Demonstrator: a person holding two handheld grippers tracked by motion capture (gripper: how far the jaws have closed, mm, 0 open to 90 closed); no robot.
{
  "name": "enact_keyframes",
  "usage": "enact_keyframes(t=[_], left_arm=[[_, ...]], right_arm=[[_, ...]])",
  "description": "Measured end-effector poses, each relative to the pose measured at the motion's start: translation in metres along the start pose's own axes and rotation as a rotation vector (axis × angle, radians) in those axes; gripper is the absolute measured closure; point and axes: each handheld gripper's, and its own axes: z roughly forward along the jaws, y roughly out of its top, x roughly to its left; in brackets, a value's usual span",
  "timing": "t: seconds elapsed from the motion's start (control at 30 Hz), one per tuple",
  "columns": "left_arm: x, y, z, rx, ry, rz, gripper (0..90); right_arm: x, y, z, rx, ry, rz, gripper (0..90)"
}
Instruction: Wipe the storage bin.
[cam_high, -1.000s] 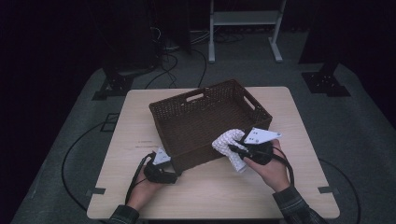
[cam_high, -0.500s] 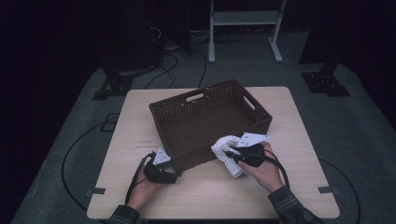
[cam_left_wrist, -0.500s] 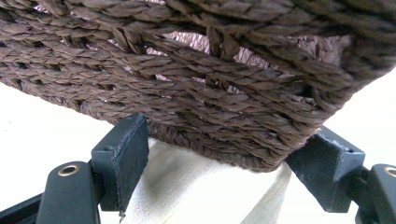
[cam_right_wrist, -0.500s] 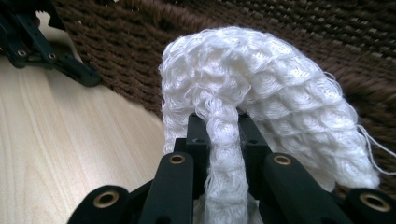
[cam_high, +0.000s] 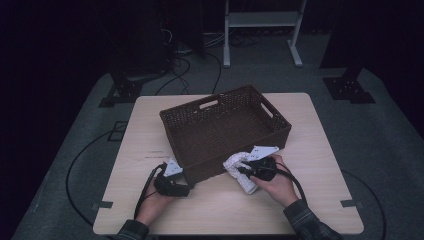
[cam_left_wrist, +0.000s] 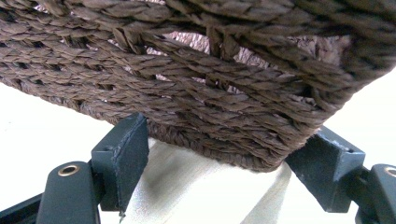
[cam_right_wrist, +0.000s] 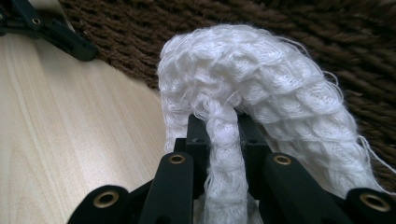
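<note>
**White cloth pinched at the basket wall, not in yet**

Starting at the left: the left gripper (cam_high: 172, 182) sits on the table (cam_high: 150, 130) near the front edge, right at the basket's near-left corner. In the left gripper view its jaws are spread wide with the bottom corner of the brown wicker basket (cam_left_wrist: 201, 88) sitting between them, so it looks more like bracing or lining up on the basket than a real grip. Can't tell if the pads actually touch the weave.

Middle: the basket stands about in the table's centre, turned a bit, and what shows of its inside looks bare.

Right: the right gripper (cam_high: 252, 167) has its jaws clamped on a fold of a white waffle-knit cloth (cam_right_wrist: 252, 98). In the high view the cloth is bunched up against the outside of the basket's near wall, towards its near-right corner, with part of it trailing on the table.

My read: the pickup is done, the cloth is secured. What's left is lifting it over the rim and letting it go inside the basket.
</note>
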Motion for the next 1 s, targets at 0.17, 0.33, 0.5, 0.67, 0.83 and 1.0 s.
enact_keyframes(t=[0.17,0.33,0.5,0.67,0.83,1.0], left_arm=[[0.0,0.0,0.0,0.0,0.0,0.001,22.9],[0.0,0.0,0.0,0.0,0.0,0.0,22.9],[0.0,0.0,0.0,0.0,0.0,0.0,22.9],[0.0,0.0,0.0,0.0,0.0,0.0,22.9],[0.0,0.0,0.0,0.0,0.0,0.0,22.9],[0.0,0.0,0.0,0.0,0.0,0.0,22.9]], right_arm=[[0.001,-0.002,0.005,0.019,0.007,0.003,78.3],[0.003,-0.005,0.012,0.039,0.015,0.0,78.3],[0.006,-0.007,0.017,0.06,0.023,-0.003,78.3],[0.008,-0.01,0.023,0.073,0.03,-0.006,78.3],[0.009,-0.009,0.022,0.069,0.027,-0.011,78.3],[0.012,-0.004,0.016,0.046,0.023,-0.022,78.3]])
